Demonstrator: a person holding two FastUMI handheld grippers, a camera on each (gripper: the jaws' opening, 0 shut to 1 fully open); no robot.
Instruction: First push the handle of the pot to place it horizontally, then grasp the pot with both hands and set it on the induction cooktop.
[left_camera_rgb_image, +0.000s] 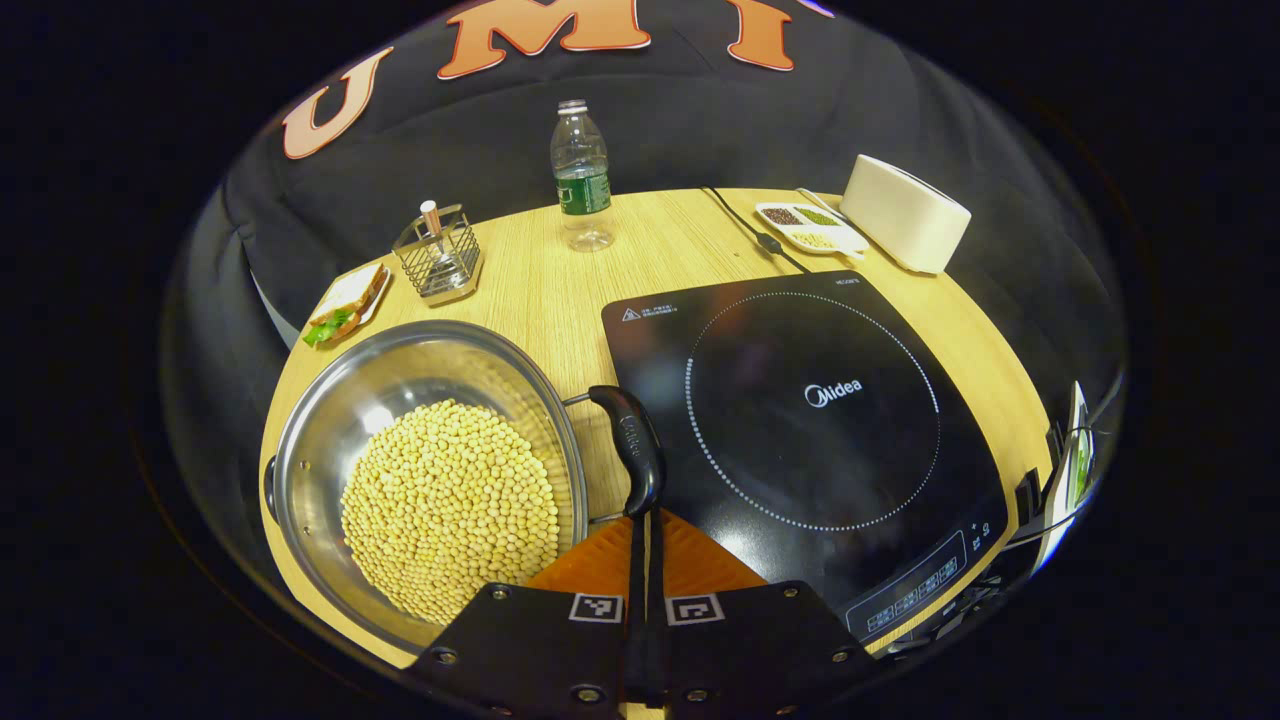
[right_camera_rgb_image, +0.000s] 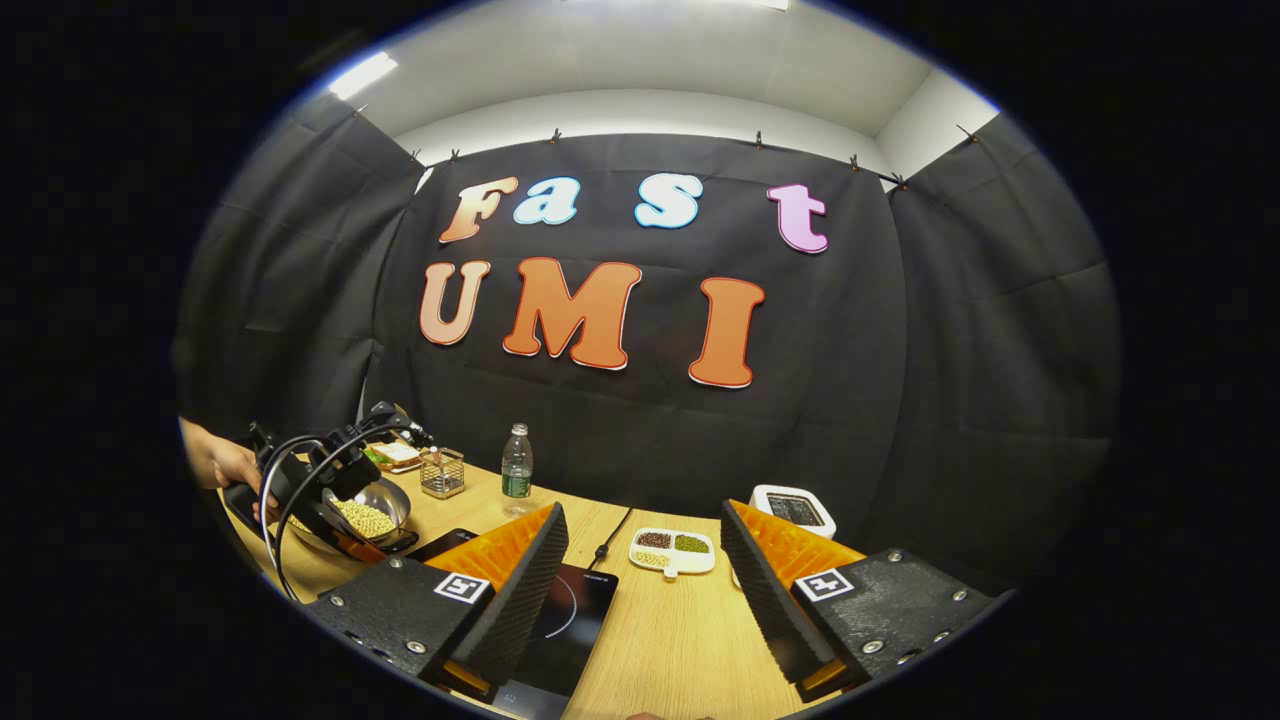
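A steel pot (left_camera_rgb_image: 330, 420) full of yellow beans sits on the wooden table, left of the black induction cooktop (left_camera_rgb_image: 800, 420). Its black handle (left_camera_rgb_image: 632, 445) stands at the pot's right side, between pot and cooktop. My left gripper (left_camera_rgb_image: 645, 520) is shut, with its tips at the handle's near end and nothing between them. In the right gripper view a hand holds the left gripper (right_camera_rgb_image: 365, 547) over the pot (right_camera_rgb_image: 385, 500) at far left. My right gripper (right_camera_rgb_image: 640, 530) hangs open above the table, right of the cooktop (right_camera_rgb_image: 560, 620), holding nothing.
At the back of the table stand a water bottle (left_camera_rgb_image: 580, 180), a wire holder (left_camera_rgb_image: 438, 250), a plate with a sandwich (left_camera_rgb_image: 345, 305), a white tray of seeds (left_camera_rgb_image: 812, 228) and a white box (left_camera_rgb_image: 905, 212). A black cable (left_camera_rgb_image: 745, 225) runs to the cooktop.
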